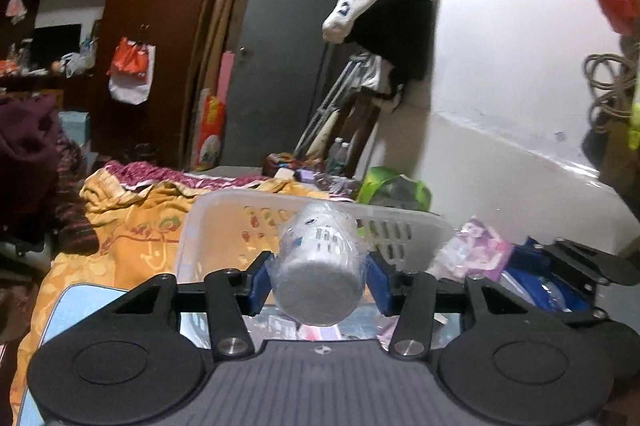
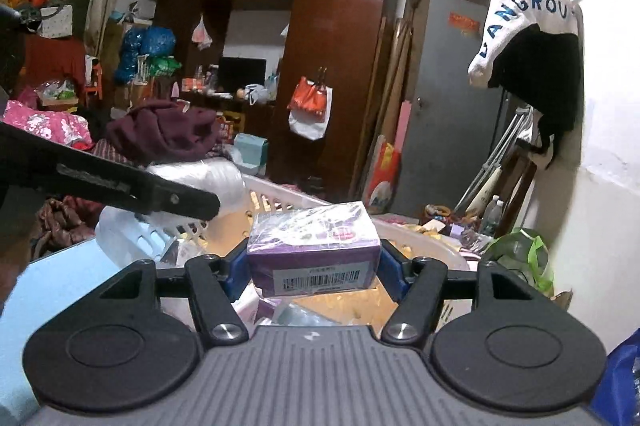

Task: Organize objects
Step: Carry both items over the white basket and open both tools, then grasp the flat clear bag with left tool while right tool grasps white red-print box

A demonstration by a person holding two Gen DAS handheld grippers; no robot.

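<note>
Two items being carried: left gripper [image 1: 318,284] clamping wrapped white roll [image 1: 320,262], right gripper [image 2: 312,266] clamping purple box [image 2: 314,250]. White basket [image 1: 400,216] sitting just ahead, seemingly empty; loose packets [image 1: 476,250] awaiting sorting.

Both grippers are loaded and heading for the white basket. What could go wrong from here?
1. The roll in the left gripper is round and wrapped in slick film, so it could slide out before it clears the basket rim.
2. The two grippers are close, and the left one crosses the right wrist view, so they may collide over the basket.
3. The purple box in the right gripper may tilt when released.
</note>
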